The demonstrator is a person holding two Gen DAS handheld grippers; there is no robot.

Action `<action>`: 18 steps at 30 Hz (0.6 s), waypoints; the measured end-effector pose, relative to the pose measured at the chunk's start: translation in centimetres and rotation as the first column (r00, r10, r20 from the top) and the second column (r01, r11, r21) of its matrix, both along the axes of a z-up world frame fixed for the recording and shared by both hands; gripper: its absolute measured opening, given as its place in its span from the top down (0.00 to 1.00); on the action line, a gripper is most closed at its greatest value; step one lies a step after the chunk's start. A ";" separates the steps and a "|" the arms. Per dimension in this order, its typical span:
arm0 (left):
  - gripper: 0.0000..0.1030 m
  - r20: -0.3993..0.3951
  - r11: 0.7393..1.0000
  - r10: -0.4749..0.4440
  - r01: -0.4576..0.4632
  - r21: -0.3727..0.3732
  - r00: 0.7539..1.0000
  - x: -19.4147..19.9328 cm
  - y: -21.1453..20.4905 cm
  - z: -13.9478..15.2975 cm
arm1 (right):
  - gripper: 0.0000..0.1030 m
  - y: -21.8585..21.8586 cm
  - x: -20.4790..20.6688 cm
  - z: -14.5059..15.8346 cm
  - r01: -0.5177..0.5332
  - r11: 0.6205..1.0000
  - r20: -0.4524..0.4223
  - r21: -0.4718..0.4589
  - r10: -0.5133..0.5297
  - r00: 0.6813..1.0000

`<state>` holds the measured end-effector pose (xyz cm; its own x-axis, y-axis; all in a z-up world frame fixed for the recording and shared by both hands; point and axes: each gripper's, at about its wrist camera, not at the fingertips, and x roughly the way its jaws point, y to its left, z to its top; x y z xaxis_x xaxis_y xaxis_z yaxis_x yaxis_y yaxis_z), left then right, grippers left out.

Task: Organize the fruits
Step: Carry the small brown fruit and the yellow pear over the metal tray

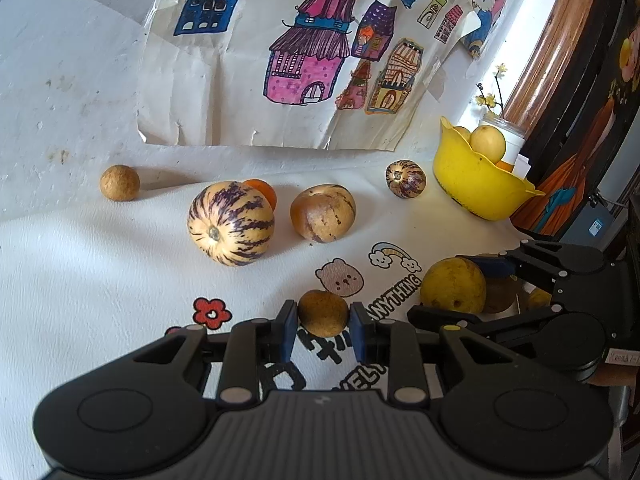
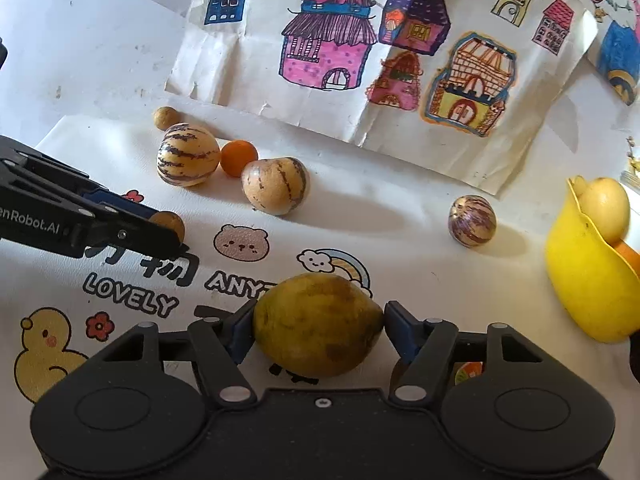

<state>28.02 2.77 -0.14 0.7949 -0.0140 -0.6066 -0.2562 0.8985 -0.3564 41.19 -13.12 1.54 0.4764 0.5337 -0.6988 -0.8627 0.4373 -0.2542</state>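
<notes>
Left tool (image 1: 324, 330) clamped on small round brown fruit (image 1: 323, 313), well left of yellow plastic bowl (image 2: 588, 280). Right tool (image 2: 318, 326) clamped on large yellow-green oval fruit (image 2: 318, 322), nearer bowl. Risk: smooth oval skin, end-on pinch, slips, rolls across counter (image 2: 400, 216).

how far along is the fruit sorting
Early. Done: the yellow bowl already holds a few fruits, a pale one on top. In hand: the left gripper pinches a small brown fruit; the right gripper brackets a yellow-green fruit. Left on the cloth: two striped melons, a tan fruit, an orange and a brown ball.
</notes>
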 end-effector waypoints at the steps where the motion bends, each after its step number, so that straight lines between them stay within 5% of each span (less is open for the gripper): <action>1: 0.70 0.001 1.000 0.000 0.000 0.000 1.000 -0.1 0.0 0.0 | 0.35 0.0 -0.4 0.0 -0.001 1.000 0.017 -0.003 0.001 1.000; 7: 0.70 0.000 1.000 -0.004 0.004 0.011 1.000 -0.4 -0.1 0.0 | 0.41 0.1 -3.2 -0.3 -0.053 0.996 0.176 -0.069 0.065 0.982; 18: 0.70 -0.001 1.000 -0.009 0.009 0.012 1.000 -0.4 -0.2 0.0 | 0.34 -0.1 -2.7 0.4 0.133 0.991 0.054 -0.020 -0.132 0.990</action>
<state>27.58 2.53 -0.15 0.7939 -0.0138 -0.6078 -0.2484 0.9051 -0.3451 38.45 -13.26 1.97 0.5779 0.4475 -0.6825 -0.7829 0.5400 -0.3089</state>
